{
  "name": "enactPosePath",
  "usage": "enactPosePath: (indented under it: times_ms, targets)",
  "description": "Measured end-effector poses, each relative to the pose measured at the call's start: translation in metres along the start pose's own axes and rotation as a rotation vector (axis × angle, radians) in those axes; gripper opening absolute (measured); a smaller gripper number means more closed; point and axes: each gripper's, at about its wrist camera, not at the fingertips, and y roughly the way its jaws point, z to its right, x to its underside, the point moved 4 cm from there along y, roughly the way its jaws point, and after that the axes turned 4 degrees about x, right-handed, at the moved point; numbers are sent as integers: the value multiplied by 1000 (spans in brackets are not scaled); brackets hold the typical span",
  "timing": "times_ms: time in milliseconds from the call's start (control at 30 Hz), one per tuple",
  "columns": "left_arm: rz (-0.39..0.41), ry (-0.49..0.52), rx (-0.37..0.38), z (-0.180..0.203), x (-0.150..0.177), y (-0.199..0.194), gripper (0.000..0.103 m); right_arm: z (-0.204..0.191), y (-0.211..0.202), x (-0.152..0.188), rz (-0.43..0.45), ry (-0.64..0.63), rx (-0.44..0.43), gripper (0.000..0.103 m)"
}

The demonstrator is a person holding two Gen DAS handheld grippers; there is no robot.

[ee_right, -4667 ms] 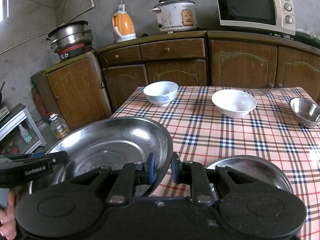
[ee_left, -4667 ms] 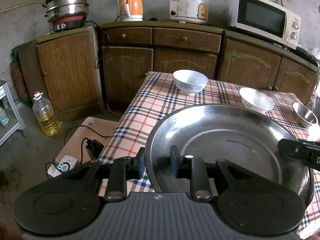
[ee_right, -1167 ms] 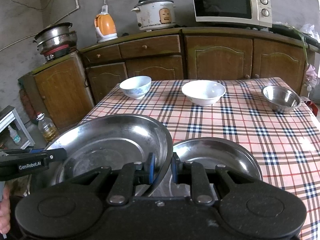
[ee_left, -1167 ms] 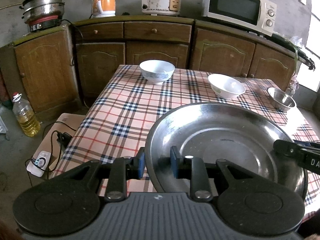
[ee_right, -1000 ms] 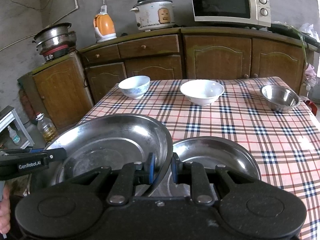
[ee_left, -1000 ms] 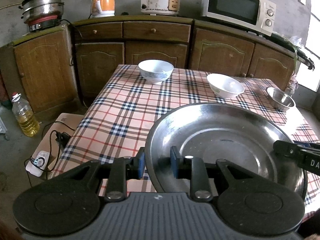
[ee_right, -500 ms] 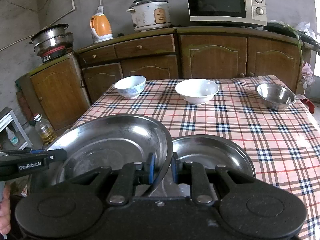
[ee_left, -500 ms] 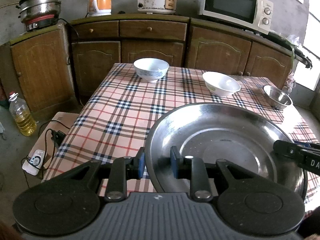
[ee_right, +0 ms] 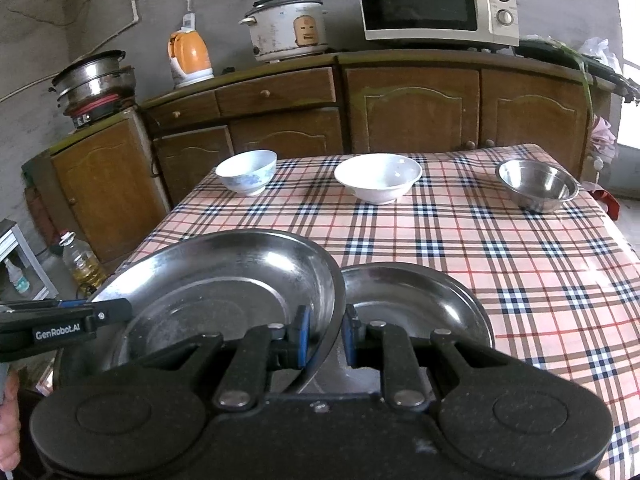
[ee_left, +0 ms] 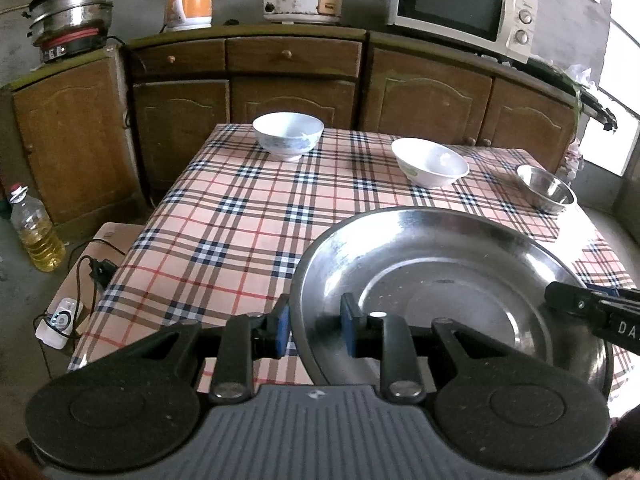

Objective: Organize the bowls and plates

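Left gripper (ee_left: 314,330) pinches the left rim of the large steel plate (ee_left: 448,276), at 9 o'clock on the plate. Right gripper (ee_right: 323,336) pinches the same plate's opposite rim at 3 o'clock, plate held above the checkered table (ee_right: 460,240). Smaller steel plate (ee_right: 416,300) lies on the table just beside and partly under it. At 12 o'clock along the far edge: patterned bowl (ee_right: 247,176), white bowl (ee_right: 378,178), steel bowl (ee_right: 538,190).

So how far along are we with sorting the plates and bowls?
Nothing is stacked yet. In hand: both tools, left tool and right tool, grip the large steel plate beside the smaller steel plate. Left: the blue-patterned bowl, white bowl and steel bowl sit apart.
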Motion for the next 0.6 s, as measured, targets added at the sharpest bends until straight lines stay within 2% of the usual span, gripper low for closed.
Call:
enactPosePath:
  times_ms: [600]
  targets:
    - [-8, 35, 32, 19, 0, 6, 26, 20, -6, 7, -5, 34, 36, 23]
